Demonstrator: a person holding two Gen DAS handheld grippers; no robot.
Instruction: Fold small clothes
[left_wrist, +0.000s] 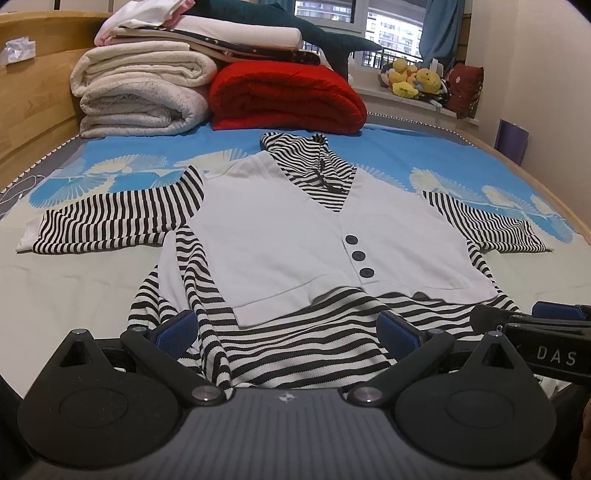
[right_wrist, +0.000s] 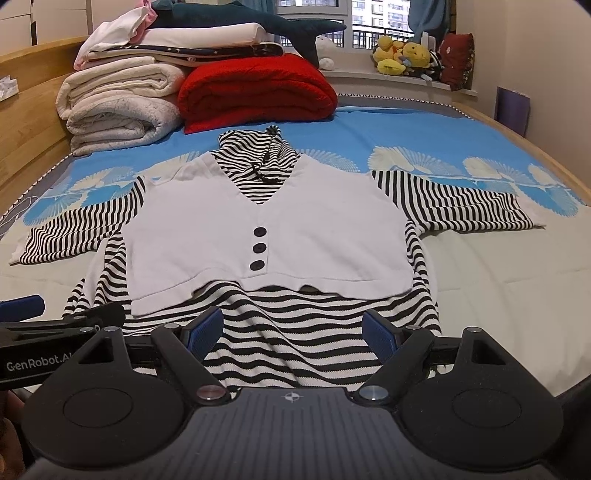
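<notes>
The top (left_wrist: 295, 236) is all knit cloth: the white vest part looks smooth and matt, the black-and-white striped part is a finer ribbed knit, soft and a bit rumpled at the hem. Its buttons (left_wrist: 357, 254) are dark with a slight sheen, plastic by the look. The bed cover (right_wrist: 406, 133) is smooth printed cotton-type cloth, matt. The red blanket (left_wrist: 288, 96) is fuzzy fleece, and the cream blankets (left_wrist: 140, 92) look nubbly, like sherpa. The bed frame (left_wrist: 33, 110) is pale wood with a satin finish. Both grippers are matt black plastic with textured blue rubbery pads (right_wrist: 205, 328) and shiny metal pins (right_wrist: 373, 393).
</notes>
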